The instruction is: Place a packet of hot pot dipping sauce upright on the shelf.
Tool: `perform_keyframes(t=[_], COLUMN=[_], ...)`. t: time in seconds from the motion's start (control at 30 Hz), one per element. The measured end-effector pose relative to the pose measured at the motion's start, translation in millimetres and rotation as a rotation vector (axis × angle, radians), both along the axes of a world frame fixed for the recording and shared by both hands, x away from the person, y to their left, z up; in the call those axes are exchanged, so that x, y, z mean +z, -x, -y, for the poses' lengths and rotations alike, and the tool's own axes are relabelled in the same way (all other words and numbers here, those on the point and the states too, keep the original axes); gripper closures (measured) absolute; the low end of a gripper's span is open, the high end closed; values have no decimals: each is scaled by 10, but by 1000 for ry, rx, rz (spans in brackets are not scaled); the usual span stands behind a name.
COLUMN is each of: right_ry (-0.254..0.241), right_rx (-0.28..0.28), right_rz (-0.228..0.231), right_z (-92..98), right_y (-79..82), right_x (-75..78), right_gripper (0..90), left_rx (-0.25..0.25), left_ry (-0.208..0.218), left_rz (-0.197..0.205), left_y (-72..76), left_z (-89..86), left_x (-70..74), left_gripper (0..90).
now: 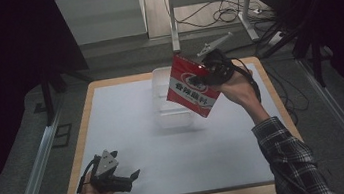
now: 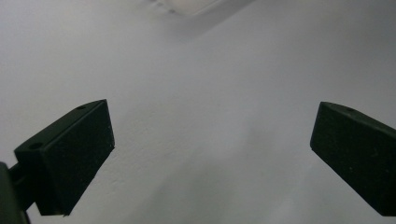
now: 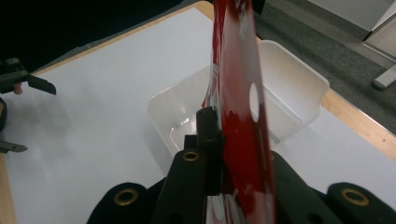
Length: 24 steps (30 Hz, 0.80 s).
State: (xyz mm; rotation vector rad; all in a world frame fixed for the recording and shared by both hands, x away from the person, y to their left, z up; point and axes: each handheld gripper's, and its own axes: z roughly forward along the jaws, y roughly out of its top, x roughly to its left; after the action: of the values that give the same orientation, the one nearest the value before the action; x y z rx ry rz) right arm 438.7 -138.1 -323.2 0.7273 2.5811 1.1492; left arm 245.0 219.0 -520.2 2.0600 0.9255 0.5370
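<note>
Red packet [image 1: 191, 86] pinched in right gripper [image 1: 207, 72], above clear tub [image 1: 160, 78], table [image 1: 126, 113] open leftward

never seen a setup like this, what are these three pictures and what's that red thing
A person works at a table with a handheld two-jaw gripper in each hand. The high view looks down from above. The other two come from cameras riding on the grippers, looking along their black jaws. The right gripper is shut on a red snack bag, held in the air over a clear plastic tub that stands on the white tabletop. The left gripper waits near the table's front edge, jaws wide open, holding nothing.
</note>
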Motion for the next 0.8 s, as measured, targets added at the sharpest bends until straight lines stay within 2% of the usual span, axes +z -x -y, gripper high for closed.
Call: perform_keyframes(t=[0.27, 0.47, 0.8], right_ry=[6, -4, 54], right_rx=[15, 49, 73], right_rz=[6, 13, -26], right_z=[-211, -377, -589], right_y=[-78, -87, -163], right_x=[19, 29, -125], right_gripper=[875, 875, 875], left_rx=[1, -2, -2], left_ry=[-1, -2, -5], left_rz=[4, 5, 3], left_y=[1, 3, 4], left_z=[-1, 0, 5], left_x=[4, 5, 4], left_gripper=[0, 0, 0])
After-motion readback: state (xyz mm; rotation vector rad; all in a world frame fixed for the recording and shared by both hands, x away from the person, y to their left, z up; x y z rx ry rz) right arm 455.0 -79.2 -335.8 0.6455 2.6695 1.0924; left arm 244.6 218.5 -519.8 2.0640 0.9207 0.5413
